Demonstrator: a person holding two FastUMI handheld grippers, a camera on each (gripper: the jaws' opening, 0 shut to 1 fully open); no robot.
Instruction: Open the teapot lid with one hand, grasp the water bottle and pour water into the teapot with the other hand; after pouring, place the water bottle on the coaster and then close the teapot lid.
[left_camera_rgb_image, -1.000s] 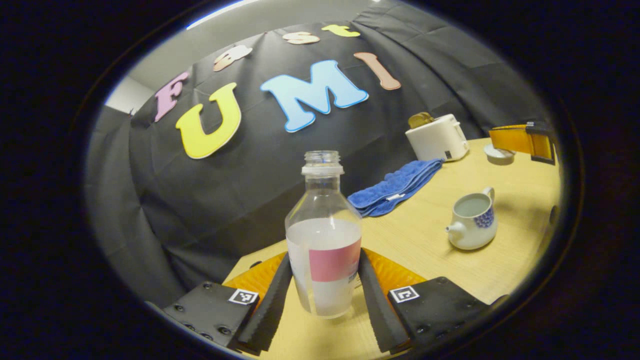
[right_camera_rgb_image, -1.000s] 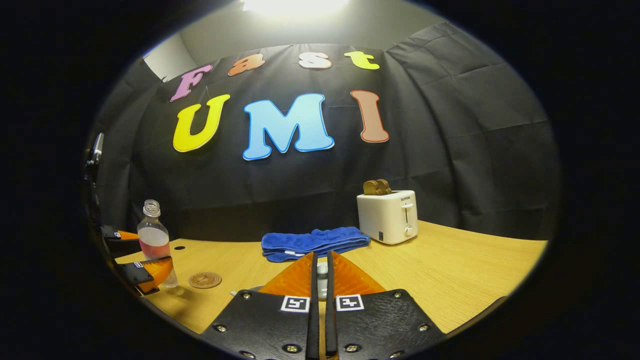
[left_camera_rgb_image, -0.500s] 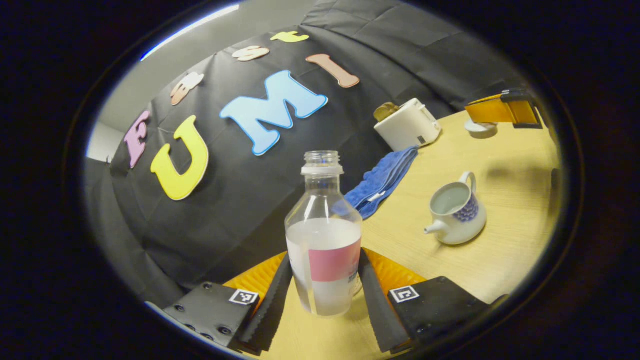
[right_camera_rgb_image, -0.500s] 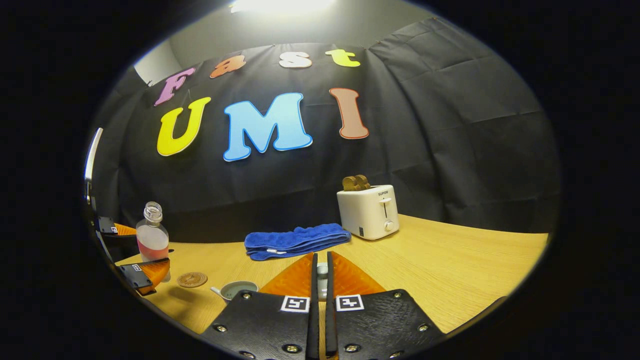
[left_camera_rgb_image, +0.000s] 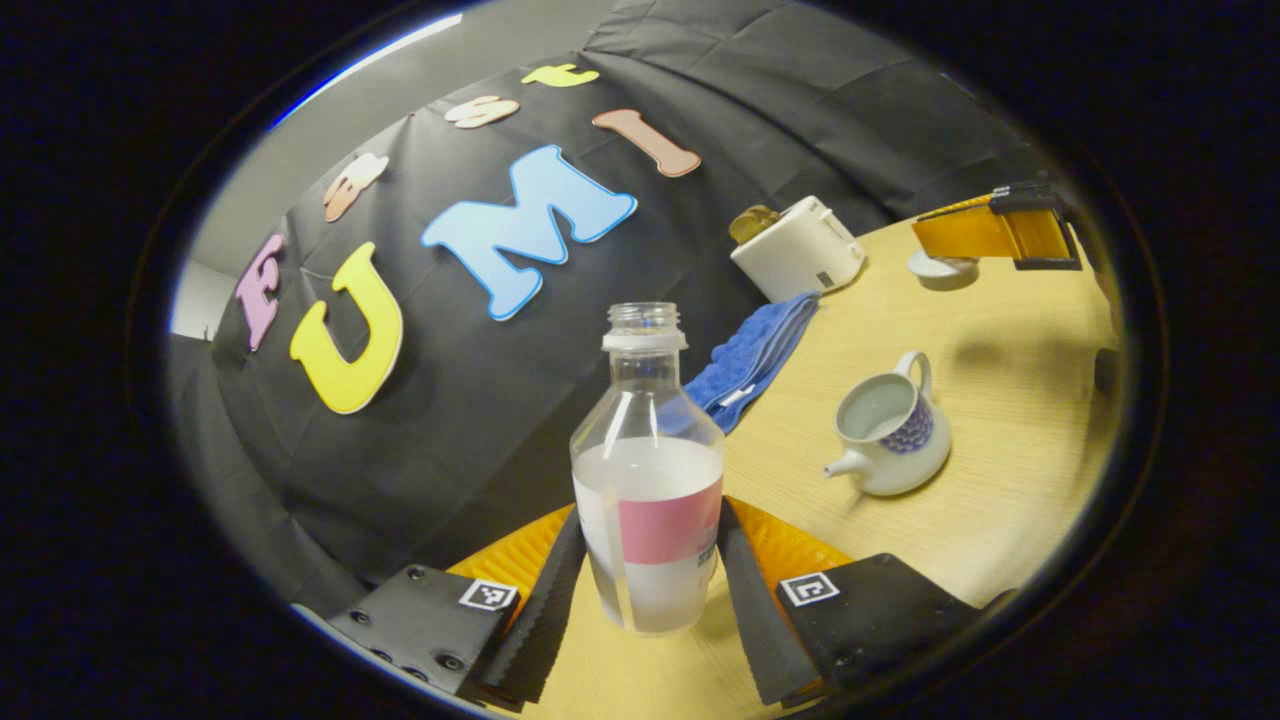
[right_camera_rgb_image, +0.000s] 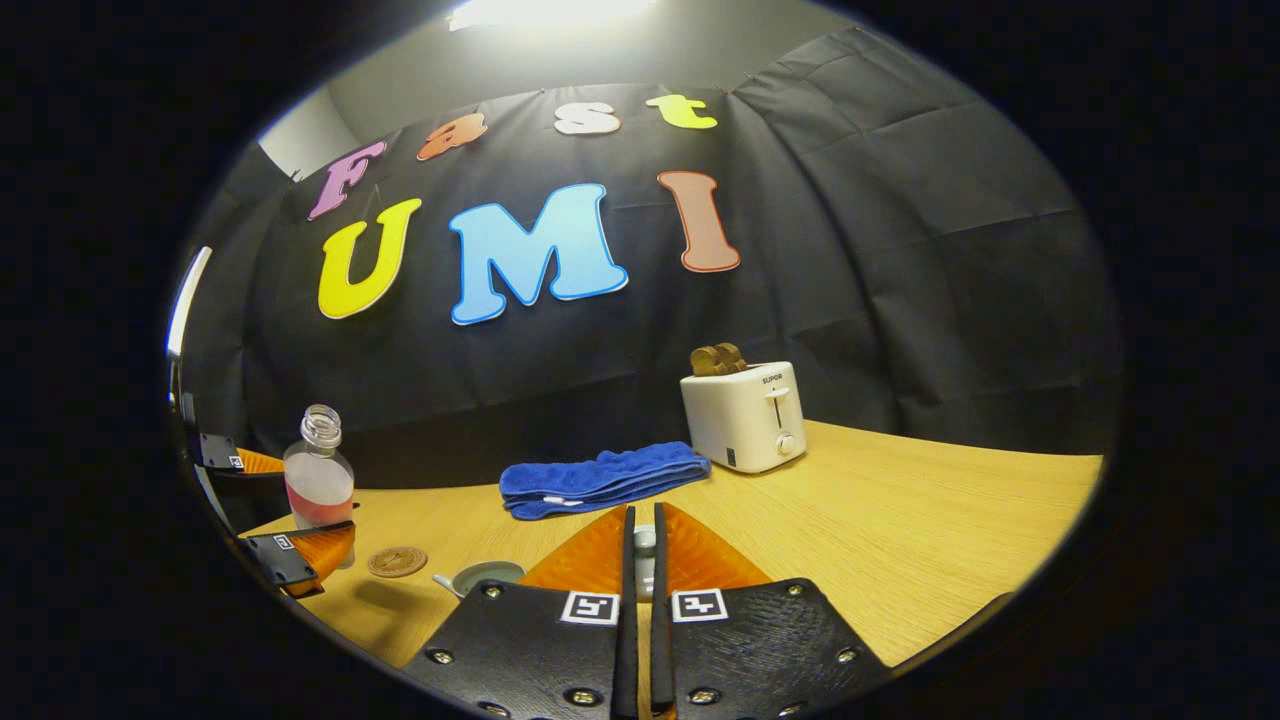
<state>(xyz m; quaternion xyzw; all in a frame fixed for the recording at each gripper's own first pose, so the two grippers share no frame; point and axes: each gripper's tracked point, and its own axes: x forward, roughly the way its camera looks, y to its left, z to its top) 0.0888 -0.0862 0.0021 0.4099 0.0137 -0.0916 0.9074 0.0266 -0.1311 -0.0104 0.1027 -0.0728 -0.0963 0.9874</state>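
Left gripper view has the left gripper (left_camera_rgb_image: 650, 580) clamped on the uncapped water bottle (left_camera_rgb_image: 648, 470), carried near the open teapot (left_camera_rgb_image: 888, 425); beyond the teapot the right gripper (right_camera_rgb_image: 640, 545) pinches the lid (left_camera_rgb_image: 938, 266); judging by this, pouring comes next, calling for a tilt over the teapot.

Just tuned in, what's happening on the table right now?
The left tongs hold the uncapped bottle upright, partly full. The right tongs are shut on the teapot lid, held away from the open teapot, which already has water in it. The coaster lies bare beside the teapot. Judging by this, pouring looks done or nearly so, with the bottle not yet on the coaster.
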